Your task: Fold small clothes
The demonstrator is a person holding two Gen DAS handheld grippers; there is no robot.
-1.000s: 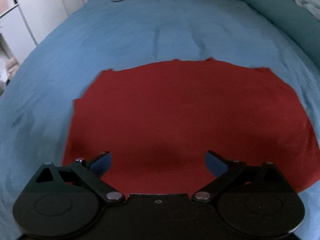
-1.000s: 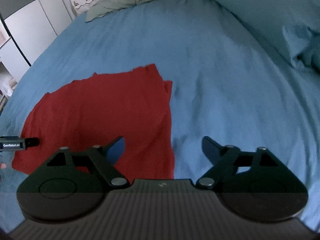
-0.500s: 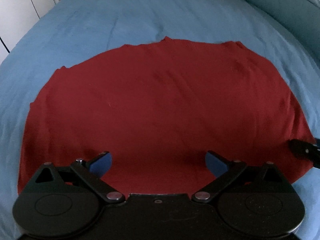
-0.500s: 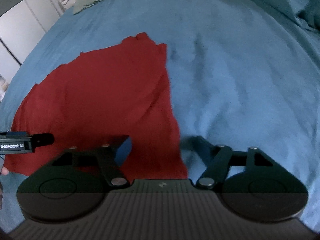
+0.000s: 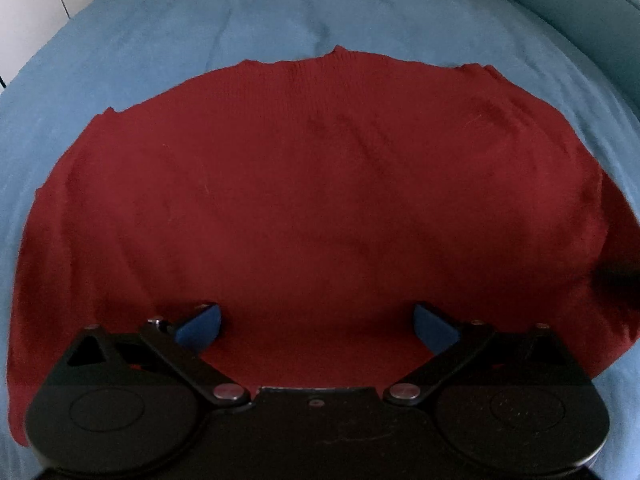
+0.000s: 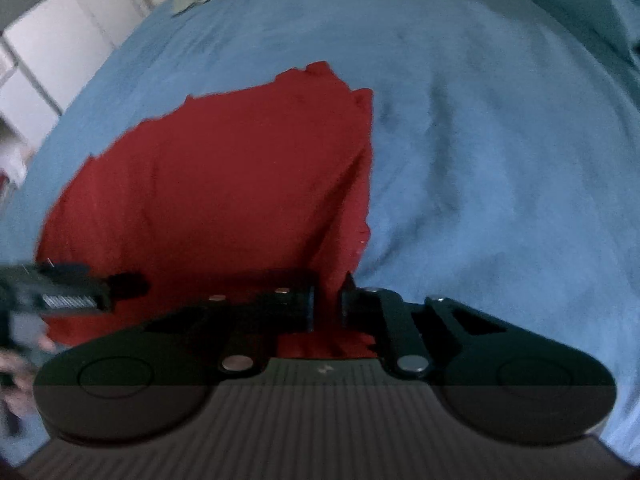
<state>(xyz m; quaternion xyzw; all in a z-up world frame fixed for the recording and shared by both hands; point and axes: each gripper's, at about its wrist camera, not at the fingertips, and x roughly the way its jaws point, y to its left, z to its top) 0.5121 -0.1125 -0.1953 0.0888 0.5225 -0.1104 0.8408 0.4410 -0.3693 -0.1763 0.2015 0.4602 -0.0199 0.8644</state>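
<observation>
Red cloth (image 5: 312,200) spread flat on blue bedsheet (image 5: 280,12), near edge toward the cameras, far edge ragged, right side doubled over in a loose fold (image 6: 352,184).

Left gripper (image 5: 317,320) low over cloth's near edge, jaws spread wide, blue pads (image 5: 200,322) apart with bare red fabric between; not gripping anything.

Right gripper (image 6: 326,308) at cloth's right near corner, jaws just been closing, now pressed together on a raised ridge of red fabric; cloth pinched and pulled up into a small peak between the fingers. Right of that corner, only blue bedsheet.

Left gripper's black tip (image 6: 124,282) seen from the right camera at cloth's left near edge, blurred. Part of a hand (image 6: 16,364) beside it, below cloth's left corner.
</observation>
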